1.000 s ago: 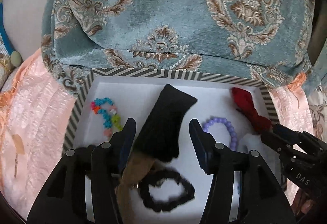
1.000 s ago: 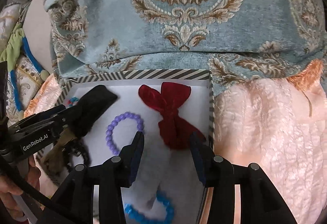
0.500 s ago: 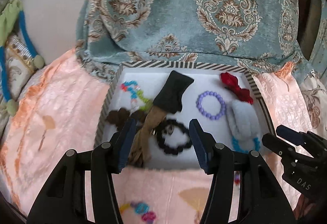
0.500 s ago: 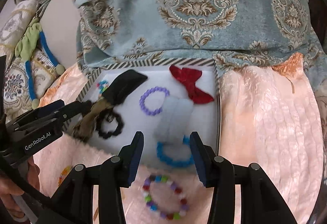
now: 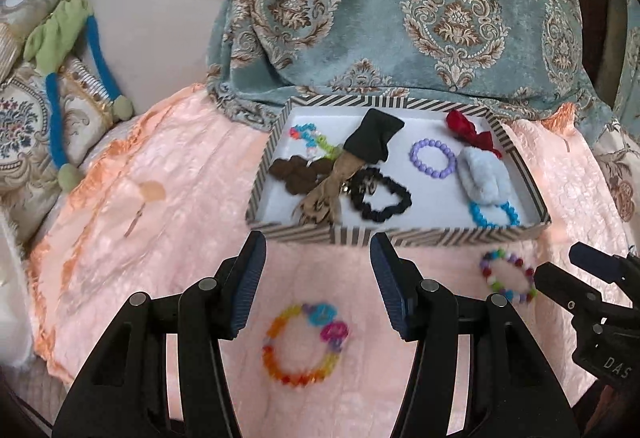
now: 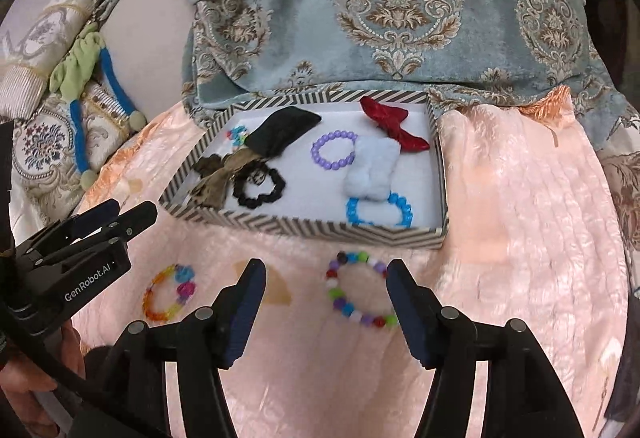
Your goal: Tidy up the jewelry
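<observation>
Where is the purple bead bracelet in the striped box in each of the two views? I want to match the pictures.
Left wrist view: the purple bead bracelet lies right of centre, in the box's back right part, left of the pale blue fluffy piece.
Right wrist view: the bracelet lies near the picture's centre, again left of the fluffy piece.
Shared landmark: the red bow in the striped box.

Velvet bow [image 6: 394, 124], glossy plastic bracelet [image 6: 360, 292].
</observation>
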`<state>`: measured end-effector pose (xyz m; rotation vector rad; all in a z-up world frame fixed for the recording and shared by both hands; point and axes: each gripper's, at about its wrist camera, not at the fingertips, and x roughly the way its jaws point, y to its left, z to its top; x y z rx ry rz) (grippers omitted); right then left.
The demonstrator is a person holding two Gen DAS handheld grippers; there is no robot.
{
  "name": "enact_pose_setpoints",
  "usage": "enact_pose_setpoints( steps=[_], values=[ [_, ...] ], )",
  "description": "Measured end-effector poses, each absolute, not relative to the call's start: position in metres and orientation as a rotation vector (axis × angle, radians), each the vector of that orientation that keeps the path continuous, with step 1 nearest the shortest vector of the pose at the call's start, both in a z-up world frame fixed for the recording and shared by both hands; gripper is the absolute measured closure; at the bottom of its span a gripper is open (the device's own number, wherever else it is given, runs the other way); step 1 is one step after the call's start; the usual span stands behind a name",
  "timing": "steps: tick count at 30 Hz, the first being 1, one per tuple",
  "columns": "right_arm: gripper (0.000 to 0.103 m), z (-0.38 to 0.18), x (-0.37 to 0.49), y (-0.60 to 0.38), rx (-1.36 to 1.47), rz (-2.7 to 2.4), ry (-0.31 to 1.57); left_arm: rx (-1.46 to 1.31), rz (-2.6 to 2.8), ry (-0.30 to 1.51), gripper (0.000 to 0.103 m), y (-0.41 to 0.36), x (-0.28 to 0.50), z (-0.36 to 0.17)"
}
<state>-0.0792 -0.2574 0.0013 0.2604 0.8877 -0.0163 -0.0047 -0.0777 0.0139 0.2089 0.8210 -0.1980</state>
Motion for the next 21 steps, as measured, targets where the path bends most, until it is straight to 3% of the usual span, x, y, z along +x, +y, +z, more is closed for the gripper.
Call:
enact_pose_setpoints(
  steps=[21],
  values=[
    [0.043, 0.014, -0.121, -0.234, 0.260, -0.002, 0.872, 0.186, -0.176, 0.795, 0.048, -0.052, -0.054, 0.032]
  ],
)
